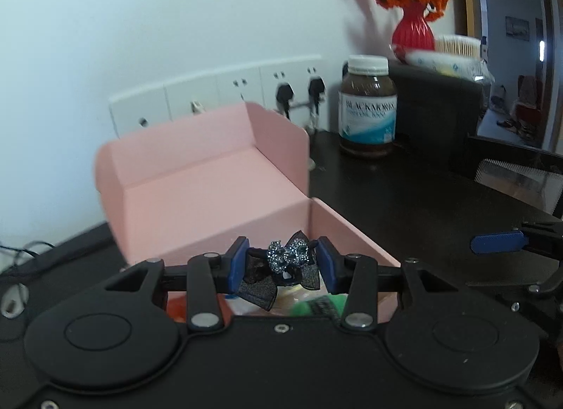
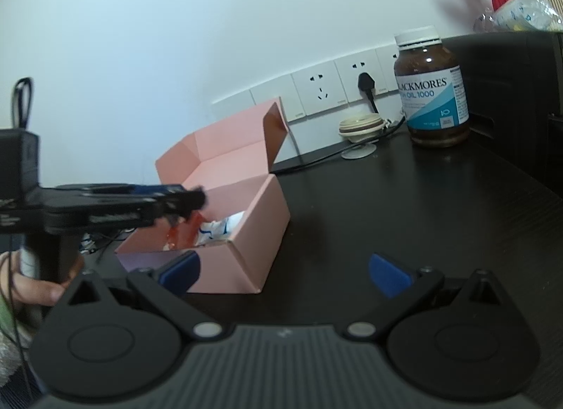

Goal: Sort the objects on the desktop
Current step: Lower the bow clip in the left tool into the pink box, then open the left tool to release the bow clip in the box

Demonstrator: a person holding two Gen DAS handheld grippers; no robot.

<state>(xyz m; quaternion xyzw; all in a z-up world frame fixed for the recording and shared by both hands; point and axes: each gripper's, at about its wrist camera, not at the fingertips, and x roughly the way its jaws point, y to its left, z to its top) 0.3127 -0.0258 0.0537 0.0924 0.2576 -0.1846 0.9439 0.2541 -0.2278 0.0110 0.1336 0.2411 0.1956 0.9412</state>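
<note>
The left gripper holds a black bow hair tie with sparkling beads; its blue fingers are clenched on it from both sides. The hair tie hangs over the open pink box, just above the inside, and does not touch the bottom. In the box lie some things: something orange-red, something white with blue marks and something green, but they are blurred. The box stands on the black counter, with its lid leaning back toward the wall. The right gripper is to the right of the box, its fingers released and wide apart, with nothing between them. Farther back a brown Blackmores fish oil bottle stands on the counter.
</note>
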